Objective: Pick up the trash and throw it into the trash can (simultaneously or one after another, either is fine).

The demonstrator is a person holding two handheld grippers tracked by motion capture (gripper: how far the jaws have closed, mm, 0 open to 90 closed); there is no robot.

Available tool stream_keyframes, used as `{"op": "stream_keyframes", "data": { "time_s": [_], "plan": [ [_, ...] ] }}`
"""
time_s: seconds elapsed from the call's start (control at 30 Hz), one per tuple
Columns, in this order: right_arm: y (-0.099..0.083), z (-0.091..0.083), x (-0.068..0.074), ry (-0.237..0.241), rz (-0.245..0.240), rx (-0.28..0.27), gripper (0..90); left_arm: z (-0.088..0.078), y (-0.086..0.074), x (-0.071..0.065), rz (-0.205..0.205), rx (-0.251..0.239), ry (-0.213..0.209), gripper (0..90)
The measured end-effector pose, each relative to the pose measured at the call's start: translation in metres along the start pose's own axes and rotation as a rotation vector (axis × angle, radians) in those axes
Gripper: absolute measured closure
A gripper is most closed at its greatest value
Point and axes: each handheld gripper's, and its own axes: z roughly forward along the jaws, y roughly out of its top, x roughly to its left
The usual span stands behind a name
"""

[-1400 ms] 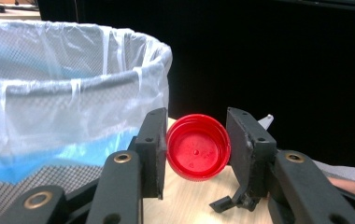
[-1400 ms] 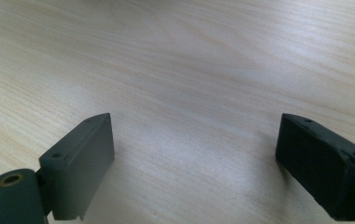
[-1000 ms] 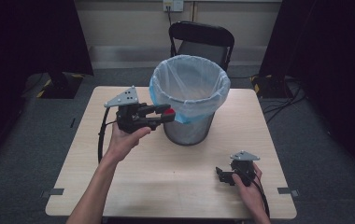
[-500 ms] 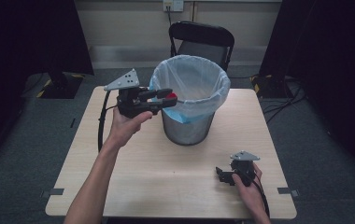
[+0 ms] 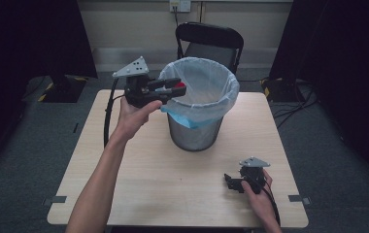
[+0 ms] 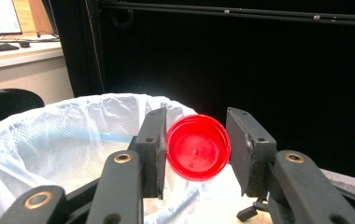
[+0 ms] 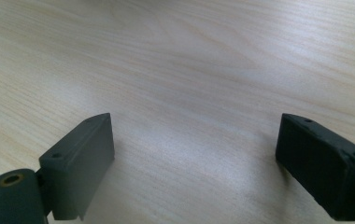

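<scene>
The left gripper (image 5: 178, 87) is clamped on a round red plastic cap (image 6: 197, 147), holding it level just over the near-left rim of the wire bin with its pale blue bag liner (image 5: 199, 114); the bin mouth lies straight ahead. The right gripper (image 5: 231, 180), jaws apart, rests near the wooden table's (image 5: 139, 174) front-right corner.

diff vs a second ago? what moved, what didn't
The left gripper, shut on the red cap, rose and moved toward the bin; its tips now sit at the rim over the liner. The right gripper stayed open, low over the table. The bin has not moved.
</scene>
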Motion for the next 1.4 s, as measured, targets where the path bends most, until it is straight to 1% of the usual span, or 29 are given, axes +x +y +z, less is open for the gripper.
{"op": "stream_keyframes", "data": {
  "time_s": [0.03,0.07,0.1,0.13,0.2,0.27,0.3,0.4,0.47,0.53,0.63,0.8,0.87,0.9,0.93,0.97,1.0,1.03,1.07,1.1,1.13,1.23,1.3,1.33,1.37,1.4],
  "plan": [
    [0.000,0.000,0.000,0.000,0.000,0.000,10.8,0.001,0.001,0.002,-0.007,-0.005,0.002,59.8],
    [0.000,0.000,0.000,0.001,-0.001,0.000,10.9,0.002,0.001,0.003,-0.012,-0.007,-0.005,59.8],
    [0.000,0.000,0.000,0.001,-0.001,0.000,10.9,0.003,0.002,0.004,-0.020,-0.018,-0.002,59.8],
    [0.000,0.000,0.000,0.001,-0.001,0.000,10.9,0.004,0.002,0.005,-0.019,-0.018,0.002,59.8],
    [0.000,0.000,0.000,0.001,-0.001,0.000,10.9,0.009,0.003,0.006,-0.023,-0.010,0.008,59.8],
    [0.000,0.000,0.000,0.001,-0.001,0.000,10.9,0.013,0.005,0.007,-0.017,0.000,0.015,59.8],
    [0.000,0.000,0.000,0.001,-0.001,0.000,10.9,0.014,0.006,0.008,-0.012,0.007,0.025,59.8],
    [0.000,0.000,0.000,0.001,-0.001,0.000,10.9,0.019,0.009,0.011,-0.019,0.011,0.023,59.9],
    [0.000,0.000,0.000,0.001,-0.001,0.000,10.9,0.023,0.011,0.014,-0.010,0.035,0.036,59.8],
    [0.000,0.000,0.000,0.001,-0.001,0.000,10.9,0.026,0.013,0.018,-0.007,0.053,0.039,59.8],
    [0.000,0.000,0.000,0.001,-0.001,0.000,10.9,0.028,0.013,0.021,-0.014,0.062,0.036,59.8],
    [0.000,0.000,0.000,0.001,-0.001,0.000,10.9,0.034,0.007,0.018,-0.010,0.087,0.037,59.7],
    [0.000,0.000,0.000,0.001,-0.001,0.000,10.9,0.036,0.006,0.020,-0.015,0.097,0.042,59.6],
    [0.000,0.000,0.000,0.001,-0.001,0.000,10.9,0.037,0.006,0.021,-0.025,0.101,0.045,59.5],
    [0.000,0.000,0.000,0.001,-0.001,0.000,10.9,0.038,0.006,0.023,-0.037,0.112,0.039,59.3],
    [0.000,0.000,0.000,0.001,-0.001,0.000,10.9,0.038,0.005,0.024,-0.039,0.121,0.044,59.1],
    [0.000,0.000,0.000,0.001,-0.001,0.000,10.9,0.039,0.004,0.025,-0.039,0.134,0.057,59.0],
    [0.000,0.000,0.000,0.001,-0.001,0.000,10.9,0.039,0.003,0.025,-0.044,0.138,0.056,58.8],
    [0.000,0.000,0.000,0.001,-0.001,0.000,10.9,0.038,0.003,0.025,-0.046,0.137,0.056,57.6],
    [0.000,0.000,0.000,0.001,-0.001,0.000,10.9,0.037,0.003,0.026,-0.047,0.136,0.061,51.9],
    [0.000,0.000,0.000,0.001,-0.001,0.000,10.9,0.036,0.003,0.026,-0.047,0.137,0.060,51.2],
    [0.000,0.000,0.000,0.001,-0.001,0.000,10.9,0.034,0.005,0.025,-0.037,0.137,0.073,45.1],
    [0.000,0.000,0.000,0.001,-0.001,0.000,10.9,0.032,0.005,0.024,-0.014,0.145,0.088,45.0],
    [0.000,0.000,0.000,0.001,-0.001,0.000,10.9,0.032,0.005,0.024,-0.014,0.148,0.089,44.3],
    [0.000,0.000,0.000,0.001,-0.001,0.000,10.9,0.031,0.005,0.024,-0.019,0.146,0.093,41.4],
    [0.000,0.000,0.000,0.001,-0.001,0.000,10.9,0.031,0.006,0.025,-0.014,0.145,0.096,38.2]
  ]
}}
